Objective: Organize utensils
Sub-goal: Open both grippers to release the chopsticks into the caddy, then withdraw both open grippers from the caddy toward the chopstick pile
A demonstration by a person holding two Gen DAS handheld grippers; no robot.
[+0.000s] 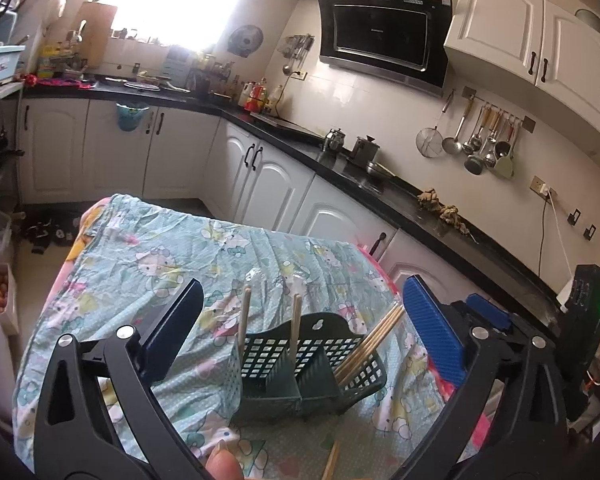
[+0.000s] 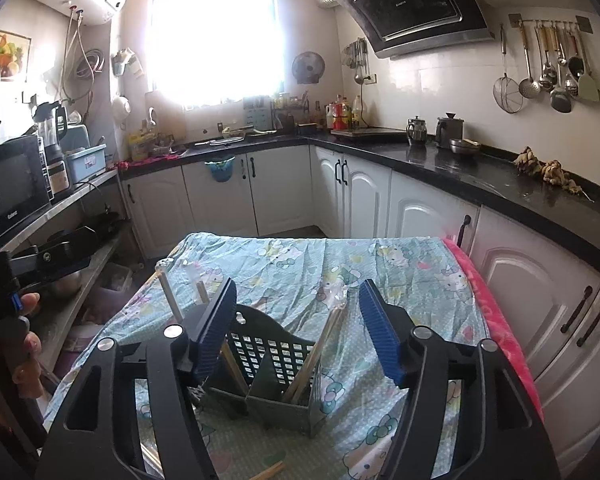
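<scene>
A dark green perforated utensil holder (image 1: pixel 300 372) with compartments stands on a cartoon-print tablecloth (image 1: pixel 172 264). Two utensils with pale wooden handles (image 1: pixel 296 320) stand upright in its left part, and a bundle of wooden chopsticks (image 1: pixel 373 340) leans in its right part. My left gripper (image 1: pixel 300 320) is open and empty just before the holder. In the right wrist view the holder (image 2: pixel 272 376) sits between the fingers of my open, empty right gripper (image 2: pixel 300 328), with chopsticks (image 2: pixel 319 352) inside. A loose chopstick (image 1: pixel 331 460) lies on the cloth near the front edge.
Black L-shaped counter (image 2: pixel 439 160) with white cabinets runs behind and to the right of the table. A range hood (image 1: pixel 383 36), hanging ladles (image 1: pixel 483 140), kettles (image 1: pixel 335 140) and ginger (image 2: pixel 547 168) are along the wall. A microwave (image 2: pixel 16 180) is at left.
</scene>
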